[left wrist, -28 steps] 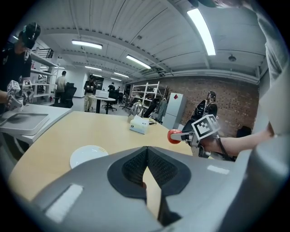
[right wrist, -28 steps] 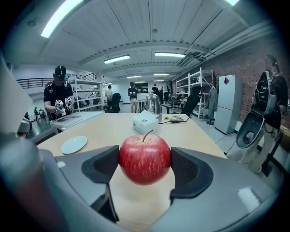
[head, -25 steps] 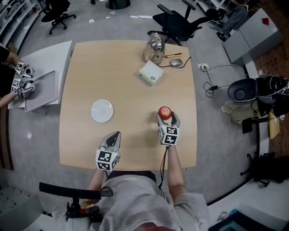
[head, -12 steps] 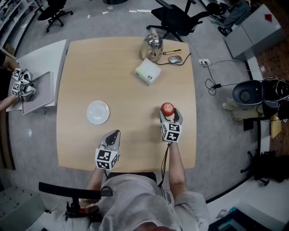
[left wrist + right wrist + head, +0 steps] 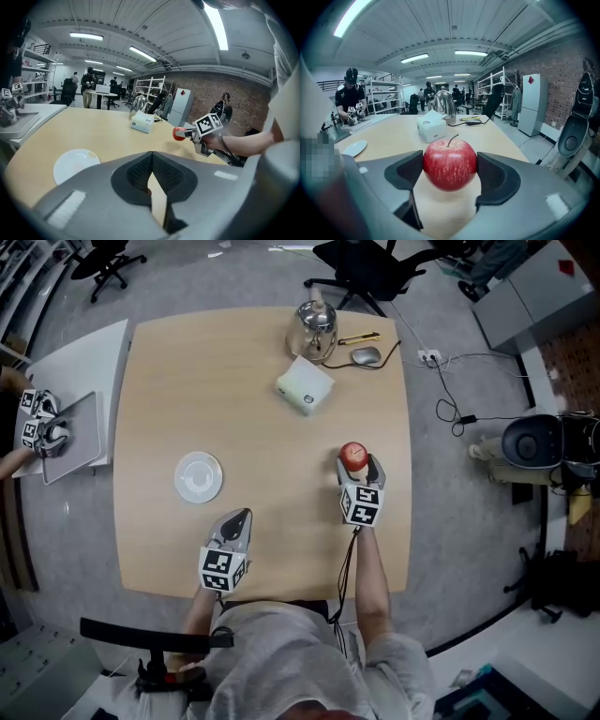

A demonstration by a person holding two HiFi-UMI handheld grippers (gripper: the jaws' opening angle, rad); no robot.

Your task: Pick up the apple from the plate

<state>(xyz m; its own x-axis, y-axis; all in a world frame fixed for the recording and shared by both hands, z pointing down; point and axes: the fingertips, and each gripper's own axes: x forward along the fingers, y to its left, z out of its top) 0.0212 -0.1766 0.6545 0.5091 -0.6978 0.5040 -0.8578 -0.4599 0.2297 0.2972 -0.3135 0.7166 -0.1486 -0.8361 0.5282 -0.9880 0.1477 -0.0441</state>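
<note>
Head view: tan table point(image 5: 272, 442) with white plate point(image 5: 199, 476), grey floor point(image 5: 436, 545) around.

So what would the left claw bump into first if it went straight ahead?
Probably the box: the left claw points over bare table at it, and the plate lies off to the left. Depth is hard to judge.

My right tool point(image 5: 450, 174) grips the round red stemmed apple point(image 5: 450, 161) between its jaws, above the pale wooden counter point(image 5: 393, 136); a white rectangular box point(image 5: 431, 129) sits beyond.
</note>
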